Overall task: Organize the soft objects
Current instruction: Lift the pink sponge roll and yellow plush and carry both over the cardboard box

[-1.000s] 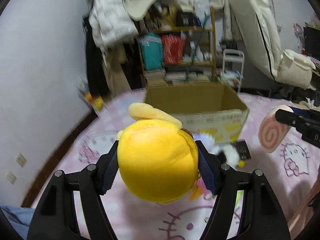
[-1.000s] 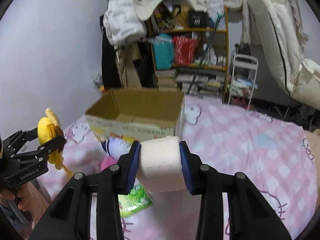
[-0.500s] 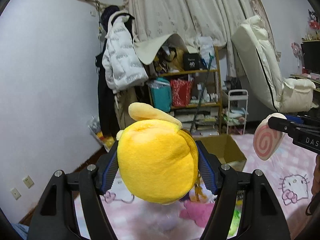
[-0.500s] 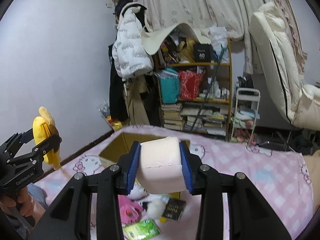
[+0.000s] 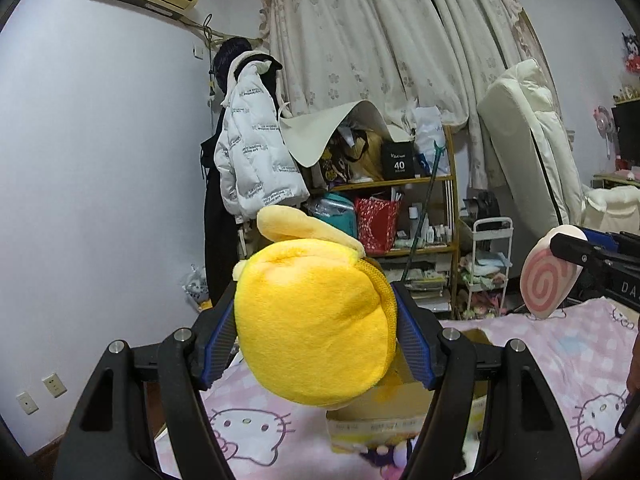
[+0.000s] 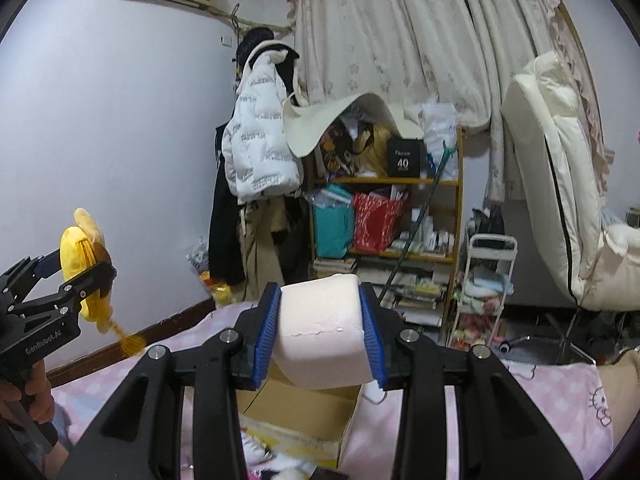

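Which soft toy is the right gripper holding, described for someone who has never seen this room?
Start at the pink Hello Kitty bedspread and the open cardboard box on it. Above the box, the right gripper clamps a swirl-roll plush: pale pink sides, a pink spiral on its flat end, unlike the yellow plush.

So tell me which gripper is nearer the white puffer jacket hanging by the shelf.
Left, though only as a judgement. The left gripper, holding the yellow plush, sits on the white puffer jacket's side; the right gripper, with the swirl roll, is further right.
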{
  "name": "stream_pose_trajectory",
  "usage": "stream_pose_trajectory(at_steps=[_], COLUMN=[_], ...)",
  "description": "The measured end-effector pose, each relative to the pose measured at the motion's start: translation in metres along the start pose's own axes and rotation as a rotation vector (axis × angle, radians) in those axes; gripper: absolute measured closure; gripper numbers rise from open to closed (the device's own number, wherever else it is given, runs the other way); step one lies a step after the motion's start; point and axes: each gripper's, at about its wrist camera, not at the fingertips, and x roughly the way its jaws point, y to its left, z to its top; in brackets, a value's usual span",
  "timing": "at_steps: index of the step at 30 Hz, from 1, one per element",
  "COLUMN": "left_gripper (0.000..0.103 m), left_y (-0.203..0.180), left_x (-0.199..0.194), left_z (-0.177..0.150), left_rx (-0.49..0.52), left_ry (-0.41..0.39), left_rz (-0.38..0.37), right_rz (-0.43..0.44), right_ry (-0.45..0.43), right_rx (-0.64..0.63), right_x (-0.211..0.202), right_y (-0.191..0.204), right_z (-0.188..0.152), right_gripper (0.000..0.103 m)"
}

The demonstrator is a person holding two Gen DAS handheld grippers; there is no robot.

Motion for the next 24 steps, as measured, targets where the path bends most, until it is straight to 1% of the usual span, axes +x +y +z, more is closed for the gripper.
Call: stream_pose_trajectory(at_steps=[4, 5, 9, 17, 24], left_gripper=[0.032, 0.032, 0.032, 0.032, 0.032], left_y=[-0.002, -0.002, -0.004, -0.009, -0.014], left_x=[0.011, 0.014, 0.026, 0.046, 0.066], left_z=[0.002, 0.001, -0.006, -0.028, -0.043], left_rx=[0.000, -0.001, 0.010, 0.010, 0.009], left_ry=[-0.023, -0.026, -0.021, 0.024, 0.062], left_rz=[-0.003, -0.009, -0.010, -0.021, -0.034], right_rz=[0.000, 0.002, -0.001, 0.000, 0.018], right_ry=[-0.011, -0.008, -0.008, -0.008, 0.035], right_rx=[0.005, 0.004, 0.016, 0.017, 0.025], right_x=[0.010, 0.007, 0.016, 0.030, 0.058], right_y=[-0.001, -0.002, -0.007, -0.010, -0.012], right_z=[-0.001, 0.000, -0.002, -0.011, -0.029], right_gripper=[0.062, 0.062, 0.062, 0.062, 0.062])
